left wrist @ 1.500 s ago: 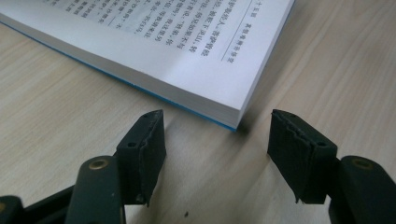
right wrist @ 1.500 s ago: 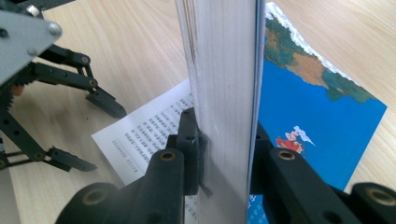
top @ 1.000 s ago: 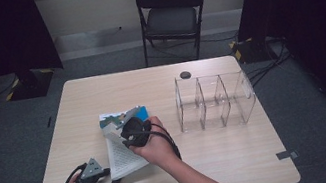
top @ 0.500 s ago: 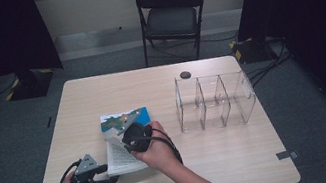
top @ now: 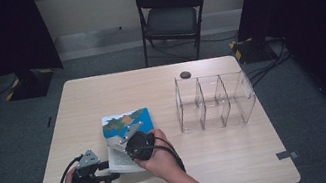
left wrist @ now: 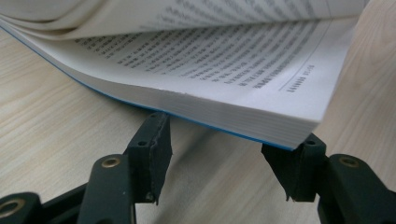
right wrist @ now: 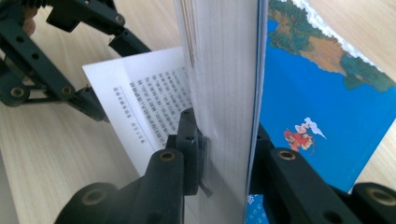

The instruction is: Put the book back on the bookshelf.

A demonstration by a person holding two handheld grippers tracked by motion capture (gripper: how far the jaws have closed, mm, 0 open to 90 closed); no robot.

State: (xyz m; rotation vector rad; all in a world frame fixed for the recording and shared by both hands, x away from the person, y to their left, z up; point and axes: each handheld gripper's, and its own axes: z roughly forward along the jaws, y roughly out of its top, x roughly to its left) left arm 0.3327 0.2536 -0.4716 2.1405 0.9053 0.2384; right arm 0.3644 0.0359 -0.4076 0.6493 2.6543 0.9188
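Note:
An open paperback book [top: 125,121] with a blue illustrated cover lies at the front left of the table [top: 100,92]. My right gripper [top: 122,144] is shut on a thick sheaf of pages and the cover [right wrist: 317,93], holding them raised on edge between its jaws [right wrist: 224,126]. The left gripper [top: 112,174] is open at the book's near corner. Its two jaws [left wrist: 229,135] reach just under the edge of the flat printed pages [left wrist: 224,60]. From the right gripper view, the left gripper [right wrist: 109,74] straddles the corner of that page.
A clear acrylic organiser [top: 216,100] with three compartments stands at the right of the table. A small black round object [top: 185,74] lies behind it near the far edge. A black folding chair [top: 170,16] stands beyond the table.
My right gripper has drawn back a little toward the person with the pages in it. The left gripper has edged forward to the book's near corner.

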